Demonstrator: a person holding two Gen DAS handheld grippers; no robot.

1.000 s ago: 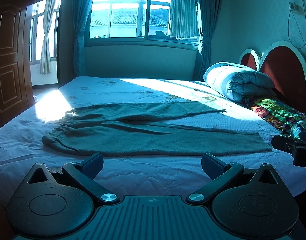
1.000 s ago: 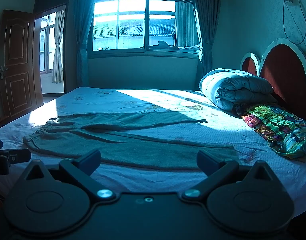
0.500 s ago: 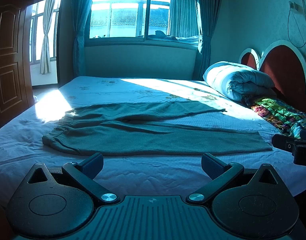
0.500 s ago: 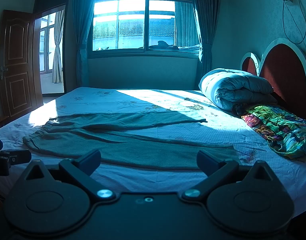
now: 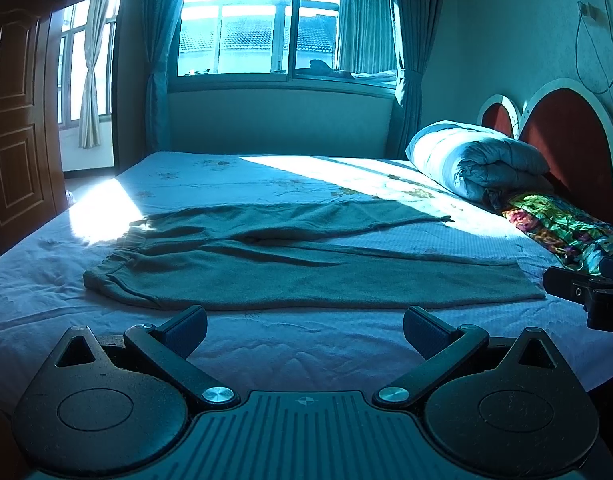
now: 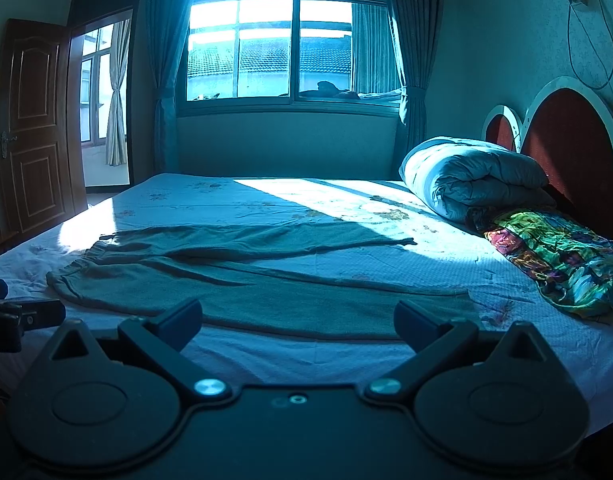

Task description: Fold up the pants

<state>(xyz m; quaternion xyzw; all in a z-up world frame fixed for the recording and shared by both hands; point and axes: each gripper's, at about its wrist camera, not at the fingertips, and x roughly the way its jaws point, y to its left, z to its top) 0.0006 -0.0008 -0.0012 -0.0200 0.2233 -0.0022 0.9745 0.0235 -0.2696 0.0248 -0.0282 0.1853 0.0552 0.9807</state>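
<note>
the pants [image 5: 306, 276] lie flat across the near part of the bed [image 5: 266, 180], waistband toward the door side and both legs running toward the headboard end, spread in a narrow v with a strip of sheet showing between them. to me they look like a soft knit, light and limp, so i expect them to sag and drag on the sheet instead of keeping any shape, and a one-point pinch would probably let the rest trail behind. the waistband [image 5: 106, 268] looks gathered and thicker, so i judge it the surest place to bite; the near leg's hem [image 5: 522, 280] at the other end is the matching hold, and lifting both together should let me lay the near leg over the far one. a thin single layer may slip out of the pads, so i would pinch deep past the edge. my left gripper [image 5: 305, 326] hangs just short of the near leg's long edge, jaws spread wide and holding nothing. my right gripper [image 6: 297, 320] sits likewise off the near edge toward the hem end, also spread and empty; neither touches the cloth. beyond the pants there is a rolled duvet [image 5: 474, 160] and a bright patterned pillow [image 6: 554, 256] against the headboard [image 6: 570, 136], well apart from the far leg.
</note>
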